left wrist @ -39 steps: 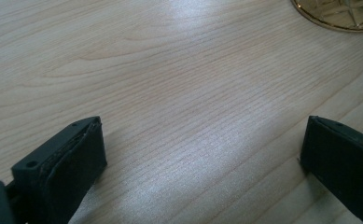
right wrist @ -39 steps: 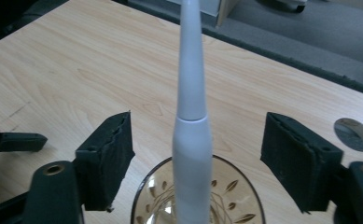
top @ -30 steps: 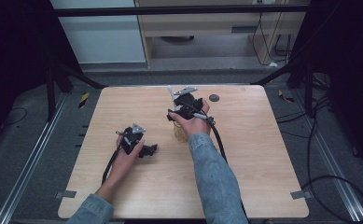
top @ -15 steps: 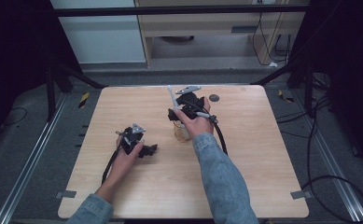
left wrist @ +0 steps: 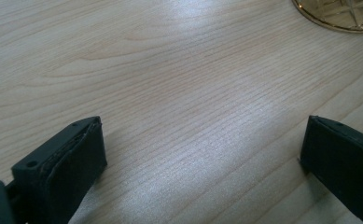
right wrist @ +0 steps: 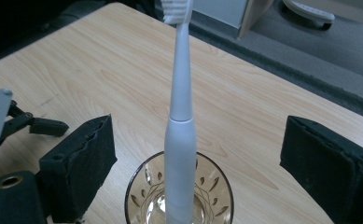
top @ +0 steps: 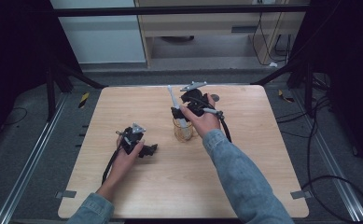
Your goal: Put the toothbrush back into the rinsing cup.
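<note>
The electric toothbrush (right wrist: 181, 140) stands in an amber glass cup (right wrist: 179, 196), between the spread jaws of the right gripper (right wrist: 195, 163). It is judged light, rigid and smooth; the thick handle is the recommended grasp point, since the cup is fragile. The left gripper (left wrist: 202, 158) is parked open on the wooden table (left wrist: 179, 70).

One white electric toothbrush (right wrist: 181, 140), one amber patterned glass cup (top: 183, 130), one small dark round disc (top: 215, 98), my two black two-jaw grippers, left (top: 150, 149), right (top: 175, 112)

Lab or recording room, not a home. Bare wooden desk (top: 184, 177) stands alone on grey carpet (top: 25, 140), boxed in by a black metal frame (top: 179, 10) with dark curtains (top: 11, 56) on both sides. Metal rails (top: 27, 163) run along the floor. Loose cables (top: 328, 182) trail on the right. Yellow-black tape marks (top: 84, 99) on the floor.
</note>
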The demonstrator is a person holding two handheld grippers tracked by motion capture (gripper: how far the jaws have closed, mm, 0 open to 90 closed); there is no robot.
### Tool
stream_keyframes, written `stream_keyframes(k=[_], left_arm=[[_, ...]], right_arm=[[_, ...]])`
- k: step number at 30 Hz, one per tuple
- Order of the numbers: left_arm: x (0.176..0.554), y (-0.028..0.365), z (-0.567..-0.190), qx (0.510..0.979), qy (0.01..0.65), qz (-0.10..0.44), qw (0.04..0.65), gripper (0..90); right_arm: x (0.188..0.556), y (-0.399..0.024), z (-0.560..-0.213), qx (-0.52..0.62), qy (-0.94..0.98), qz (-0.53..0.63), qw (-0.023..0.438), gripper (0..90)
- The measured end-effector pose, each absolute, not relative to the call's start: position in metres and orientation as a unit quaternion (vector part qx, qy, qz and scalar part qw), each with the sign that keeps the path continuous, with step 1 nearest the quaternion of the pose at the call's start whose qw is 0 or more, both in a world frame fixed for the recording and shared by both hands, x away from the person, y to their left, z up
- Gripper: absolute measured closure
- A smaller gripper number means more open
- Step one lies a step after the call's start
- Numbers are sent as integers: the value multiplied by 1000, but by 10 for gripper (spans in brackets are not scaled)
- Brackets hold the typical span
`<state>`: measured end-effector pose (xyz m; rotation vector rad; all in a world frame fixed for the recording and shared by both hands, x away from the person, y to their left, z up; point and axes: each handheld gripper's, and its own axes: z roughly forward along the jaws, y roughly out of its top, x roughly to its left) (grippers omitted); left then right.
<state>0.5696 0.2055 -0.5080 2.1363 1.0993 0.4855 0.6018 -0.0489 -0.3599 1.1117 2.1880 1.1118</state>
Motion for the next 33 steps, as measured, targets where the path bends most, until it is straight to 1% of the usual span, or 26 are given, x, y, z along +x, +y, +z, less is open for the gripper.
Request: stream_keyframes(k=[5,15,19,24,33], left_arm=[[570,205,-508,819,425,187,338,0],[569,205,-508,818,427,187,338,0],[569,205,-508,818,427,187,338,0],[568,206,-508,819,425,187,337,0],[568,206,-508,819,425,187,337,0]], right_arm=[[601,-60,-360,395,798,404,212,100],[590,-85,-348,389,788,411,240,100],[587,-95,-345,399,778,419,244,99],[583,-109,-350,416,770,413,252,101],[573,-144,-361,443,757,409,253,108]])
